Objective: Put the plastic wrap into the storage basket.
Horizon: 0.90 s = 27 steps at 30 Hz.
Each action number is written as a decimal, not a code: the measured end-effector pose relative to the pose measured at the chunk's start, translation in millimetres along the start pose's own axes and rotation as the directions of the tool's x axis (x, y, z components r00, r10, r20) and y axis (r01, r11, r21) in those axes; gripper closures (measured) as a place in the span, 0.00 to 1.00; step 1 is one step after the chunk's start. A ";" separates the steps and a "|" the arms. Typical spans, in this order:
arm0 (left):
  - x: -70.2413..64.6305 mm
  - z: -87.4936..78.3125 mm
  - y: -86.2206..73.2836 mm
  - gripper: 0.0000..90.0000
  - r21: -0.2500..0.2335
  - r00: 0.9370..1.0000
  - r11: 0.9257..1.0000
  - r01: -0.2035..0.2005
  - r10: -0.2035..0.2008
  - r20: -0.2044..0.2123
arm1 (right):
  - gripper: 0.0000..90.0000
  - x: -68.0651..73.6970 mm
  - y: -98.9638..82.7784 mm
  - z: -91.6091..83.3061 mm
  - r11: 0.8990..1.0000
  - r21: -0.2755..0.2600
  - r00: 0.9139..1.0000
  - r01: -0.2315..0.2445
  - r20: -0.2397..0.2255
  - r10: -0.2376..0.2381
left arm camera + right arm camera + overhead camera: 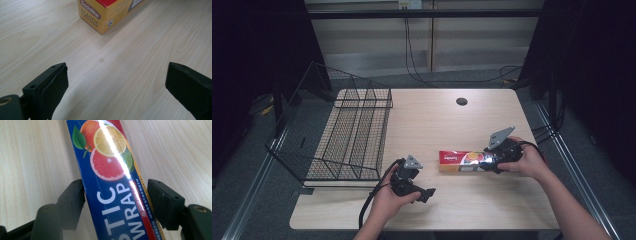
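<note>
Plastic wrap box (463, 161) lying flat right of centre in the high view, long axis left–right, well in from every edge of the table (432, 125). Open bare wood above and below; wire basket (347, 135) at upper left. Right gripper (498, 161) clamped across its right end, both pads touching its sides. Left gripper (422, 192) at lower centre — spread wide, holding nothing, pointed at the box's left end.

Wire basket (347, 132) on wooden table (427, 120).
</note>
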<state>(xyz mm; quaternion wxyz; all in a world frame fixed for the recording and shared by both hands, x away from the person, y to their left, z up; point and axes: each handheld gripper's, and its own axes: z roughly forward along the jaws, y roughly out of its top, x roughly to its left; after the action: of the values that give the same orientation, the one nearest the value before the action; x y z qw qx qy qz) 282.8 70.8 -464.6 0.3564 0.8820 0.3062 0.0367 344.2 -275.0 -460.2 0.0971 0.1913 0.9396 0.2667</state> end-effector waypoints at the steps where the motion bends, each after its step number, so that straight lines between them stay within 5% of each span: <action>1: 0.2 0.0 0.0 0.05 0.000 1.000 1.000 0.000 0.000 -0.001 | 0.36 -1.9 0.1 0.7 1.000 -0.002 1.000 -0.002 -0.009 0.002; 9: 0.0 1.7 -0.3 0.05 -0.010 1.000 1.000 0.009 -0.009 0.008 | 0.37 -6.8 -2.0 6.7 0.999 -0.016 0.997 -0.049 -0.065 0.047; 16: 0.1 1.4 -0.2 0.05 -0.004 1.000 1.000 0.010 -0.010 0.011 | 0.49 2.7 15.8 9.4 0.995 0.059 0.993 -0.083 -0.080 0.087; 18: 0.1 1.0 -0.2 0.05 -0.008 1.000 1.000 0.011 -0.011 0.006 | 0.50 7.2 20.8 10.6 0.991 0.049 0.990 -0.122 -0.059 0.125; 27: 1.4 -0.3 -0.7 0.06 -0.022 1.000 0.999 0.029 -0.029 0.006 | 0.51 13.4 28.0 5.6 0.988 -0.036 0.987 -0.151 -0.066 0.148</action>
<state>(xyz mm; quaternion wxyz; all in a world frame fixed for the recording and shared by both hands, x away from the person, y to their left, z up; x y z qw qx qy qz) 283.4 72.1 -465.0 0.3673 0.8737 0.3174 0.0322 342.2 -244.9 -450.9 0.0509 0.2505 0.9196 0.2983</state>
